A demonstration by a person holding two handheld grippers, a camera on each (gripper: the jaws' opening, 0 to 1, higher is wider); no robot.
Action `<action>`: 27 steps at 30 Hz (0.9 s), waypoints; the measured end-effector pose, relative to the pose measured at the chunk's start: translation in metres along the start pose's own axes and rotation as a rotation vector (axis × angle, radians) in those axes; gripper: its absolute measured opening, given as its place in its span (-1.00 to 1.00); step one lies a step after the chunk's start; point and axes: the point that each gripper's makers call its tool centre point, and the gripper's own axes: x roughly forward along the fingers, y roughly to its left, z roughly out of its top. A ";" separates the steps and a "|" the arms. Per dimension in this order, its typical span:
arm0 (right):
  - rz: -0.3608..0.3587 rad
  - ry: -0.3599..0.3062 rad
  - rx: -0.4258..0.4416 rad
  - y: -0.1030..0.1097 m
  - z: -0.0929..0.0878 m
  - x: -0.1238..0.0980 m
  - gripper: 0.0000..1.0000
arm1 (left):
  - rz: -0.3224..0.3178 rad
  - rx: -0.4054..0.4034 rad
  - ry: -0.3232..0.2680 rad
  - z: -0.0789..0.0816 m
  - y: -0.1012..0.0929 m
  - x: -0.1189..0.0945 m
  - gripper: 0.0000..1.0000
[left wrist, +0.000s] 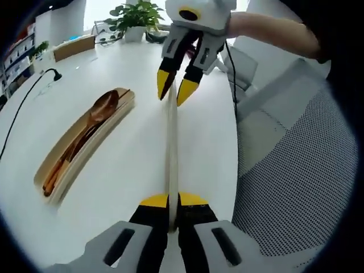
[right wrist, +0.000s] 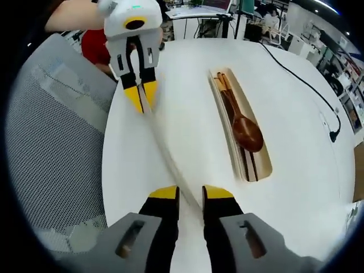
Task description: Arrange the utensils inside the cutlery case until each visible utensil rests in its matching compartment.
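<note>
A long, pale case lid stands on edge over the white table, stretched between the two grippers. My left gripper is shut on its near end and appears as the far gripper in the right gripper view. My right gripper stands open with the lid's other end running between its jaws, and it also appears at the top of the left gripper view. Off to the side lies the wooden cutlery case, holding a brown wooden spoon and chopsticks.
A grey mesh chair stands against the table edge beside the grippers. A black cable runs across the table beyond the case. A potted plant sits at the far end. A person's arm holds the right gripper.
</note>
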 end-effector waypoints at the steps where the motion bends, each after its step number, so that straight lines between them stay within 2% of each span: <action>1: -0.003 0.000 -0.002 0.000 0.000 0.000 -0.70 | -0.010 -0.012 -0.011 0.001 -0.002 -0.001 -0.93; 6: -0.023 0.002 -0.067 0.002 -0.002 0.000 -0.61 | -0.086 -0.140 -0.065 0.010 -0.012 -0.008 -0.93; 9: -0.044 -0.002 -0.101 0.002 -0.002 0.003 -0.52 | -0.120 -0.212 -0.063 0.008 -0.017 -0.008 -0.93; 11: -0.063 0.011 -0.118 0.000 -0.002 0.004 -0.42 | -0.153 -0.289 -0.084 0.011 -0.021 -0.008 -0.93; 15: -0.116 0.049 -0.247 -0.001 -0.005 0.005 -0.25 | -0.205 -0.385 -0.099 0.014 -0.026 -0.011 -0.93; 16: -0.128 0.059 -0.284 -0.001 -0.006 0.005 -0.20 | -0.228 -0.446 -0.108 0.016 -0.028 -0.012 -0.93; 18: -0.174 0.078 -0.394 0.000 -0.005 0.004 -0.08 | -0.249 -0.488 -0.130 0.019 -0.028 -0.015 -0.93; 20: -0.191 0.092 -0.460 0.002 -0.006 0.003 0.00 | -0.255 -0.491 -0.155 0.021 -0.027 -0.017 -0.93; 24: -0.258 0.073 -0.546 0.004 0.008 -0.003 0.18 | -0.282 -0.544 -0.197 0.027 -0.030 -0.022 -0.93; 27: -0.282 0.061 -0.599 0.008 0.018 -0.007 0.21 | -0.308 -0.576 -0.211 0.033 -0.034 -0.026 -0.93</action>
